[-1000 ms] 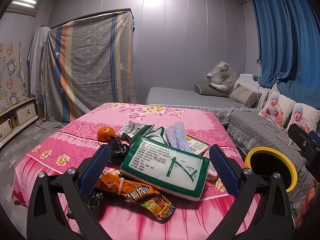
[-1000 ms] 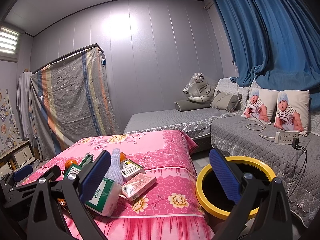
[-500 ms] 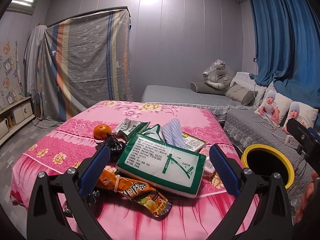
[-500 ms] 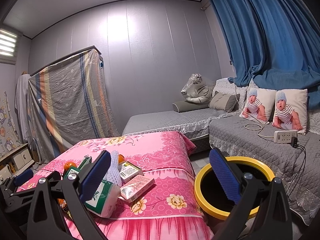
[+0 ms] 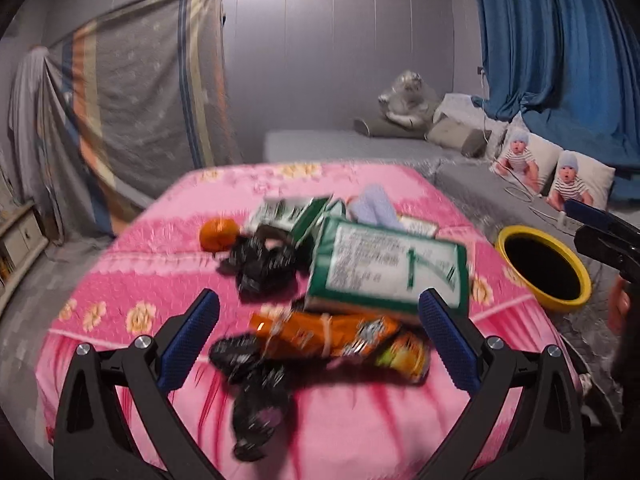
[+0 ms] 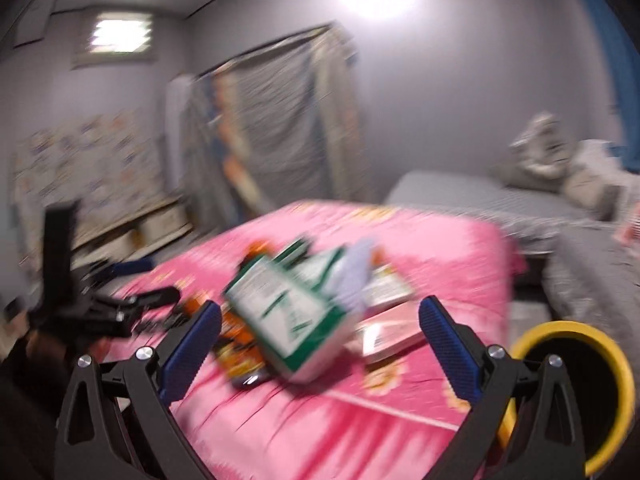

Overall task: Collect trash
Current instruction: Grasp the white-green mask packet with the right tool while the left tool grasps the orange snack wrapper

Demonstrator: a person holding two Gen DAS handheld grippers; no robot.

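In the left wrist view, the left gripper hangs over the near edge of the pink-covered table with its blue-padded fingers spread wide and nothing between them. Below it the trash lies in one heap: one orange snack wrapper nearest, one green-and-white packet behind it, two crumpled black bags, one smaller green-and-white carton and one pale mesh sleeve. One orange fruit sits at the far left of the heap. One yellow-rimmed bin stands just beside the table's right edge. In the right wrist view, which is badly blurred, the right gripper is likewise fully open and empty, pointing at the same packet, with two flat boxes beyond it and the bin at lower right. The step in hand appears to be the approach to a first pick; next, one gripper likely needs to descend, straddle a single item, pinch it, then carry it over the bin.
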